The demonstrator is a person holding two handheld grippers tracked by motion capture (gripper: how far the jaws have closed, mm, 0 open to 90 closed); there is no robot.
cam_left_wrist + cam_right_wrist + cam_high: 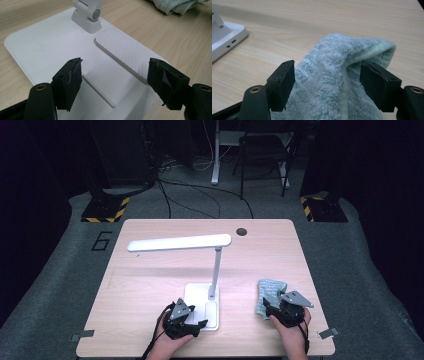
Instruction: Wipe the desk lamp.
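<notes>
The towel (329, 82), pale grey-green, fluffy terry w/ a smooth hemmed edge, lies bunched on the bench (150, 285) near the front right corner, just right of the lamp base (50, 47). The right gripper (327, 77) is over it, jaws spread wide w/ a raised fold between them; pads don't seem to press it. The left gripper (113, 75) is also spread, hovering over the white lamp base w/ its ribbed pad & hinge. From the high view the right gripper & hand (292, 330) cover the towel's near part; the towel's lower end is cut off in the right gripper view.
</notes>
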